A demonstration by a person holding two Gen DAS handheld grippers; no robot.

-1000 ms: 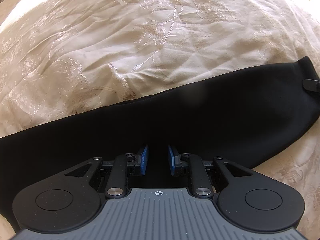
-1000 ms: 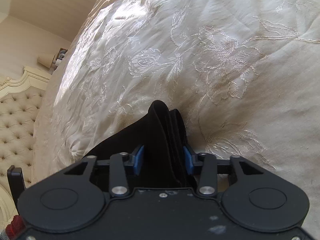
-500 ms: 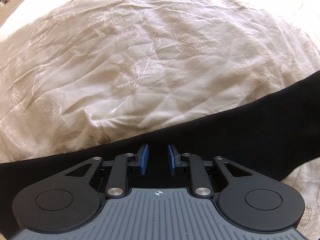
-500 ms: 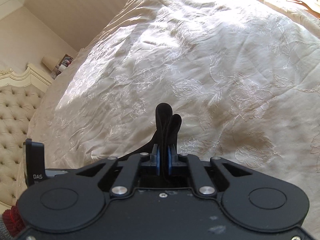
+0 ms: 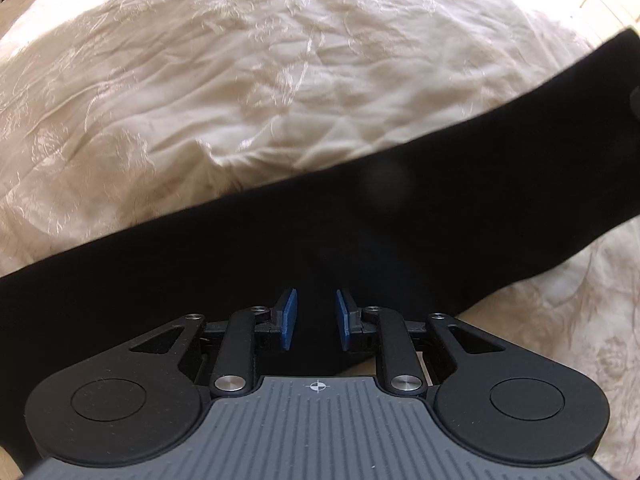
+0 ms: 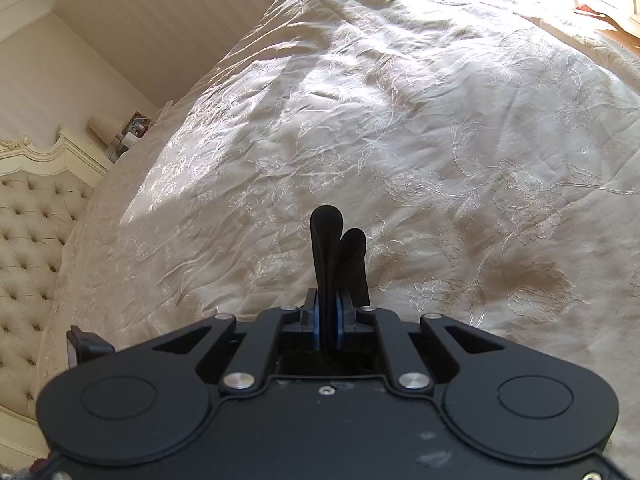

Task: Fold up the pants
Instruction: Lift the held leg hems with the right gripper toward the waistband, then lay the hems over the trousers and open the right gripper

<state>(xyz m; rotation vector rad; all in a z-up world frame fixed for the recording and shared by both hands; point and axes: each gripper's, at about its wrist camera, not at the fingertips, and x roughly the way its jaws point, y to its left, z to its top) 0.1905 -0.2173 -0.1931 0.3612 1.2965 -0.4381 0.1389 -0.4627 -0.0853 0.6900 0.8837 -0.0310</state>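
Two grippers: right gripper (image 6: 328,312) clamped on black pants (image 6: 335,256) folds above the bedspread (image 6: 440,140); left gripper (image 5: 316,318) parted, pads empty, over pants (image 5: 360,232).

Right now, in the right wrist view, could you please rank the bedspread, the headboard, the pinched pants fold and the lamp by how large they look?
1. Bedspread
2. Headboard, partly cut off by the frame
3. Pants fold, though it sits nearest the camera
4. Lamp, far off, so its small look is unsure
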